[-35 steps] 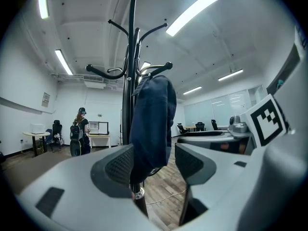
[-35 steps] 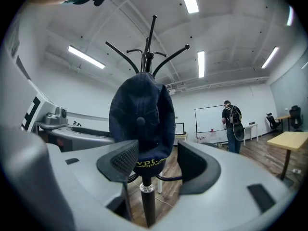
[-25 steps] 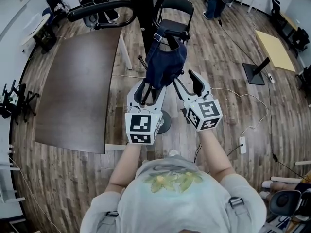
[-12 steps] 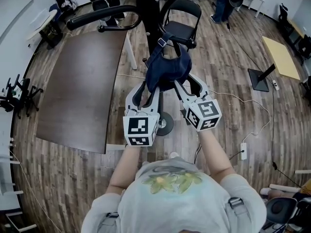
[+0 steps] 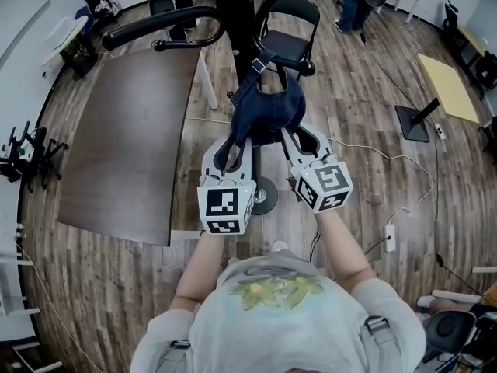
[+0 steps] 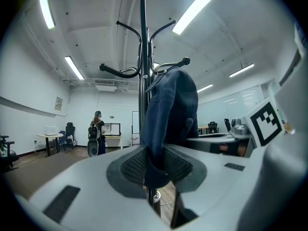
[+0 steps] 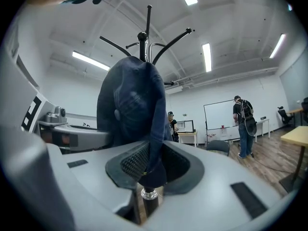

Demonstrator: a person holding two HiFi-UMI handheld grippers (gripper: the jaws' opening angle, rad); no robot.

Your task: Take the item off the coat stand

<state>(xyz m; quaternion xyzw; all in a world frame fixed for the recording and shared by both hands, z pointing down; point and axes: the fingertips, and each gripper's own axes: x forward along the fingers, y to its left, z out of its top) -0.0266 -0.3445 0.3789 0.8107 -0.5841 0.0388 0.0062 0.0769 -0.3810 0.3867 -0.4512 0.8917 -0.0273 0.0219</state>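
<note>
- The dark blue cap [image 5: 268, 111] [image 6: 172, 112] [image 7: 129, 107] hangs from a curved hook of the black coat stand [image 5: 233, 18] [image 6: 143, 52] [image 7: 142, 38]. Its crown is up against the pole and its lower edge droops toward us.
- We see the left gripper [image 5: 233, 140] [image 6: 154, 166] at the cap's lower left edge. Its jaws are closing, a fold of the blue cloth is between them, and both ribbed pads [image 6: 134, 166] lie against it.
- The right gripper [image 5: 299, 137] [image 7: 151, 166] is at the cap's lower right edge. Its jaws are closing too, and the hanging hem runs down between the pads [image 7: 134, 163], which pinch it.
- Both grippers point up and away from the person, side by side, with the marker cubes nearest the body. The cap bridges the two sets of jaws.
- The stand's round base [image 5: 264, 199] is on the wooden floor [image 5: 365, 130], just beyond the left gripper's cube in the head view.
- A black folding chair [image 5: 289, 23] stands right behind the stand.
- A large dark brown tabletop [image 5: 124, 130] lies to the left, near the stand but not touching it.
- A small yellow table [image 5: 446, 80] stands well apart at the far right.
- We note one person with a backpack [image 6: 96, 134] in the background of the left gripper view. Another person [image 7: 244, 125] stands beside a whiteboard [image 7: 217, 120] in the right gripper view.
</note>
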